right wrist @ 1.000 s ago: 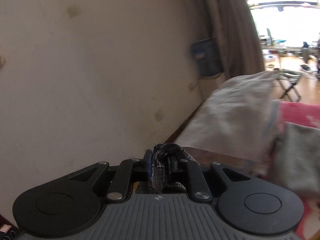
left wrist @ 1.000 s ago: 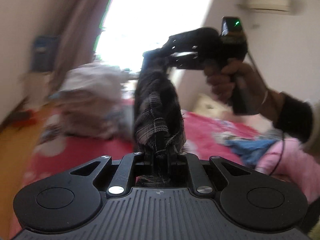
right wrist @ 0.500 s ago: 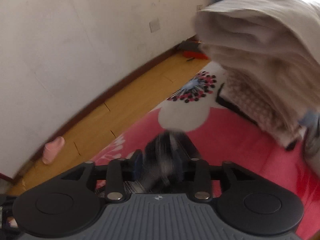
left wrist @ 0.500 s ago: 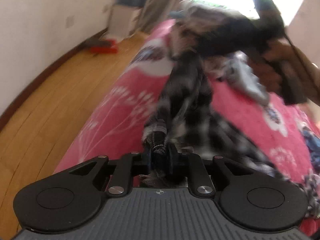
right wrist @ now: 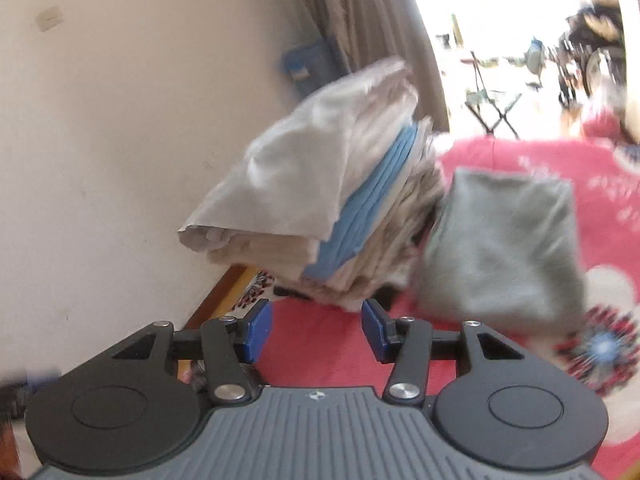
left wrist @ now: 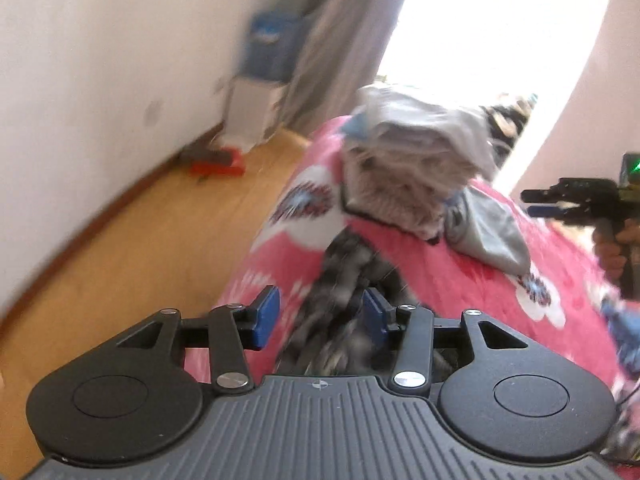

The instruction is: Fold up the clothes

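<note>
My left gripper [left wrist: 321, 316] hangs over the edge of the red flowered bedspread [left wrist: 424, 276], its jaws opening. A dark plaid garment [left wrist: 344, 276] lies blurred between the blue pads, loose from the left pad [left wrist: 266, 316]. At the right edge a hand [left wrist: 616, 248] holds my right gripper [left wrist: 538, 203], with its fingers apart. In the right wrist view the right gripper [right wrist: 317, 332] is opening too, with only bedspread [right wrist: 320, 344] between its pads. A tall stack of folded clothes [right wrist: 320, 200] and a folded grey garment [right wrist: 500, 240] lie just ahead.
The stack of folded clothes [left wrist: 408, 176] and the grey garment [left wrist: 488, 232] sit on the bed's far part. Left of the bed is wooden floor [left wrist: 140, 248] with a red object [left wrist: 218, 166] and a white box [left wrist: 252, 116] by the wall. A curtain [left wrist: 332, 40] hangs beside the bright window.
Both grippers were shut on the plaid garment, stretched between them in the air. Now both sets of jaws have parted, the garment has come down onto the bed and the right gripper has swung away.
</note>
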`<action>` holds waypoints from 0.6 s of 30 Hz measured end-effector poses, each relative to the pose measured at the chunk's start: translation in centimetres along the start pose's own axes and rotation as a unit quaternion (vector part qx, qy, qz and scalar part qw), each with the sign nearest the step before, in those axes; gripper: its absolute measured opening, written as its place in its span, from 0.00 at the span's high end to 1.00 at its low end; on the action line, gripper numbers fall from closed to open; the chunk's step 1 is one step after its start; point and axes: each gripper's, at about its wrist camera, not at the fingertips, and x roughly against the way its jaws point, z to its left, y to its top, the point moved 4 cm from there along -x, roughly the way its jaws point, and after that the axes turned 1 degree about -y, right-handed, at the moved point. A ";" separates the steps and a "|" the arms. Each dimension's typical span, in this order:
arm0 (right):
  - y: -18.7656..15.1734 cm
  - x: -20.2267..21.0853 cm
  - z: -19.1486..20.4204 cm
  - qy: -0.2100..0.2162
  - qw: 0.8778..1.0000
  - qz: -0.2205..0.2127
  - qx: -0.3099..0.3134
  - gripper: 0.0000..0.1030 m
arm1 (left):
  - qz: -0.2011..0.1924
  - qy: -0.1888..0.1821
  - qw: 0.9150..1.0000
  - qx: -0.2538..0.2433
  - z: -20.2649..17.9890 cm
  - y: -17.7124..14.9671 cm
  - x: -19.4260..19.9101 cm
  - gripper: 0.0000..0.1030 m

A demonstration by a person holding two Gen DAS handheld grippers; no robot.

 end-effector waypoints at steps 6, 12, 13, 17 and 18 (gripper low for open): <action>-4.0 2.1 0.6 -0.020 0.979 0.066 0.191 0.49 | 0.061 -0.007 0.982 -0.177 -10.6 7.3 -6.9 0.43; -8.8 -1.4 0.6 0.024 0.951 0.169 0.257 0.49 | 0.129 0.013 0.971 -0.200 -16.7 8.5 -17.1 0.43; -9.6 -1.7 0.7 0.039 0.951 0.176 0.252 0.49 | 0.139 0.020 0.971 -0.193 -16.8 8.0 -18.5 0.43; -13.5 -2.7 0.6 0.084 0.957 0.203 0.191 0.50 | 0.189 0.038 0.973 -0.124 -13.9 5.1 -21.9 0.43; -14.5 -2.3 0.6 0.088 0.958 0.204 0.183 0.50 | 0.195 0.042 0.975 -0.101 -12.9 4.4 -22.1 0.43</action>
